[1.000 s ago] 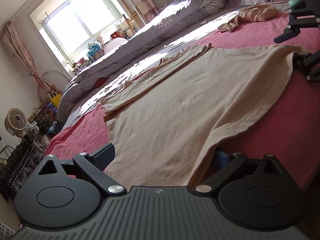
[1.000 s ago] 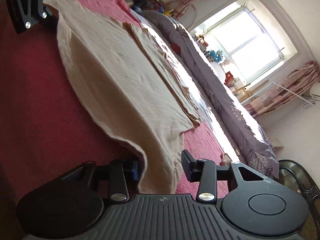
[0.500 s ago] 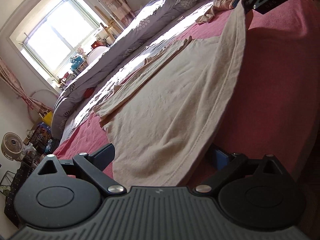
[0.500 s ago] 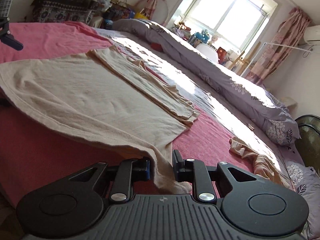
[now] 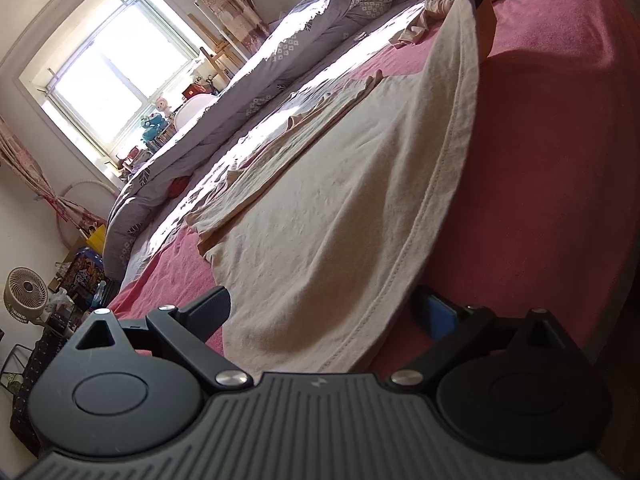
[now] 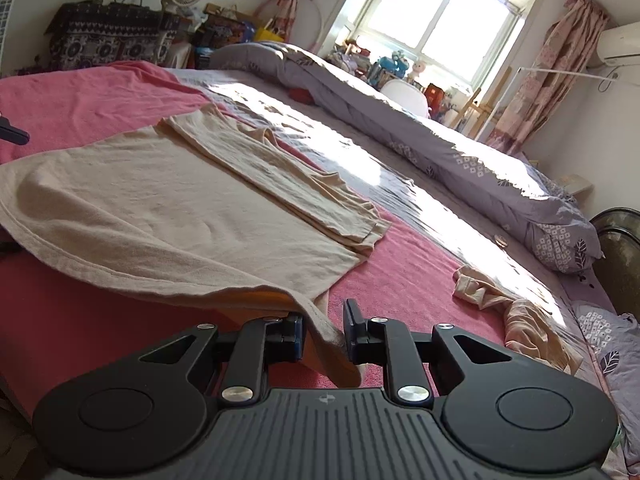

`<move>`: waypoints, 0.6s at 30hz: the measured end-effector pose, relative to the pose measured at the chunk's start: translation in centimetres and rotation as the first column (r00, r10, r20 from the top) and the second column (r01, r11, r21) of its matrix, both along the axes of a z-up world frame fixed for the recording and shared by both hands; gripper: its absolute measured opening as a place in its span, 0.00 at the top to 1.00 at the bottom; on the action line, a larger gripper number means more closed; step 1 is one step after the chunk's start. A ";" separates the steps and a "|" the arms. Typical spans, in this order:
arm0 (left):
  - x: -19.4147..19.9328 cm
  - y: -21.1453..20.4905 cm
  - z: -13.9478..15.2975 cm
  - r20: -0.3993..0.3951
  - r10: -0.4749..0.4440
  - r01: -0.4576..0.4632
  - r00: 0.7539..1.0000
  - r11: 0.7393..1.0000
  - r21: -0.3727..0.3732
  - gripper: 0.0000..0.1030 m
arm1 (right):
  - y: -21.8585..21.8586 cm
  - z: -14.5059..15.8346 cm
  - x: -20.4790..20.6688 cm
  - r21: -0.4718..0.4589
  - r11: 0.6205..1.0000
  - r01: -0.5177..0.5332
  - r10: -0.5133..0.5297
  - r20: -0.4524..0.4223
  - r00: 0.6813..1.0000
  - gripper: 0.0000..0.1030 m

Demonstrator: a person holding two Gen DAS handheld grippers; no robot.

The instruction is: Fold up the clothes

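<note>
Starting on the left: the left gripper (image 5: pixel 324 312) has its fingers spread wide, with the hem corner of the beige shirt (image 5: pixel 340 208) lying between them. The cloth sits in the gap but neither pad is pressed on it, so it's not pinched. In that same view the hem runs up and away to the far corner, where it's lifted off the bed under the other tool.

The shirt itself is spread across the pink sheet (image 6: pixel 80 92), with one side already folded in as a long strip on top. Its near edge is raised off the sheet, so there's a shadowed pocket under it.

Over on the right, the right gripper (image 6: pixel 324 330) has its fingers fairly close together, and the other hem corner hangs down between them. There's still a visible gap between the cloth and the right-hand pad, so I honestly can't tell if it's gripping or just cradling it.

Further right, a second crumpled beige garment (image 6: pixel 516 312) lies on the sheet, well apart from the shirt. A grey duvet (image 6: pixel 460 148) runs along the far side by the window (image 6: pixel 440 20).
</note>
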State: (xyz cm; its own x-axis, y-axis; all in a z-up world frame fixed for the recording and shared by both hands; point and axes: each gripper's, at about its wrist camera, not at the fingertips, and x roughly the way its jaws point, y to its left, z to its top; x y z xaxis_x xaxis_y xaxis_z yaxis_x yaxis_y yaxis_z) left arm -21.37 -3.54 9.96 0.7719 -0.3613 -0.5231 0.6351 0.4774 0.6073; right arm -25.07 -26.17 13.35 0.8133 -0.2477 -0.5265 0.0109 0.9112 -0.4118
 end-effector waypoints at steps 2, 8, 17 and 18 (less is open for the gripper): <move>0.3 0.2 0.1 0.000 0.010 -0.010 1.000 1.000 0.010 0.03 | -0.1 -0.3 -0.2 -0.005 1.000 -0.004 0.004 -0.011 1.000 0.80; 0.8 1.2 -0.3 0.087 0.029 -0.039 0.996 0.994 0.106 0.03 | 0.0 -1.6 -0.5 -0.016 1.000 -0.010 0.009 -0.046 0.999 0.80; -0.3 0.4 -2.2 0.208 -0.135 0.069 0.969 0.953 0.296 0.16 | 3.8 -6.5 -2.6 -0.298 0.927 -0.227 0.183 -0.168 0.969 0.78; -0.3 0.3 -2.4 0.208 -0.149 0.079 0.967 0.947 0.311 0.18 | 4.2 -7.1 -2.9 -0.331 0.910 -0.250 0.201 -0.176 0.964 0.78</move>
State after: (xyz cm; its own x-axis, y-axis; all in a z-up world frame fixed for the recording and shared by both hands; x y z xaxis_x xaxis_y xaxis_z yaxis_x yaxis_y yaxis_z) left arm -21.67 -3.21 7.54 0.8449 -0.3092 -0.4365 0.5037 0.1851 0.8438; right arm -27.97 -22.00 6.27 0.7967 -0.2529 -0.5489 -0.2561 0.6814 -0.6856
